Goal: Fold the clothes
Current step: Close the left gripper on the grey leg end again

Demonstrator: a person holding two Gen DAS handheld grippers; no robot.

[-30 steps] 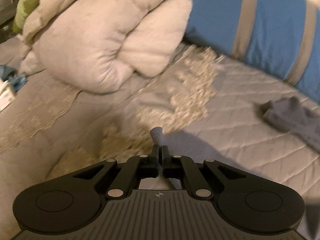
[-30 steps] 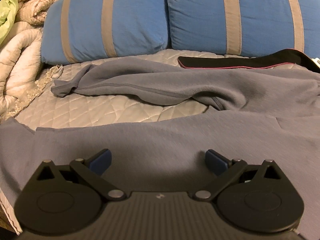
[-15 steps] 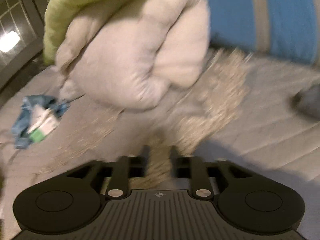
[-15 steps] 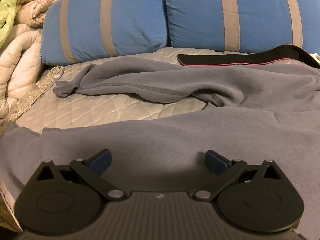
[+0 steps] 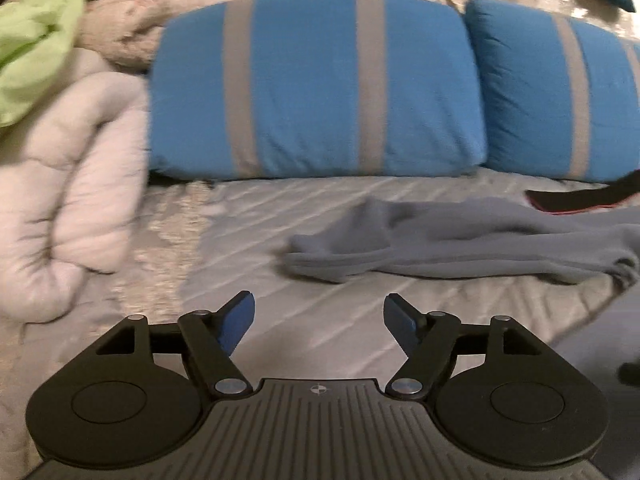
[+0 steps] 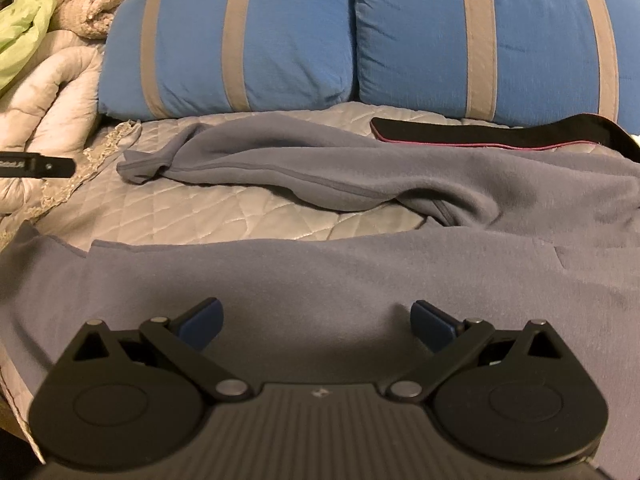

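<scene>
Your left gripper (image 5: 319, 320) has just been opening its jaws — nothing between them, quilted bed (image 5: 312, 344) beneath. Your right gripper (image 6: 317, 320) hangs spread over the grey fleece garment (image 6: 320, 276) — its sleeve (image 6: 280, 168) reaches toward the blue pillows (image 6: 248, 40).

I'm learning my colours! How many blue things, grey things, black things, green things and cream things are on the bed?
Blue: 2, the left striped pillow and the right striped pillow
Grey: 1, the fleece garment
Black: 1, the pink-edged black cloth
Green: 1, the green blanket
Cream: 1, the rolled comforter
Total: 6
</scene>
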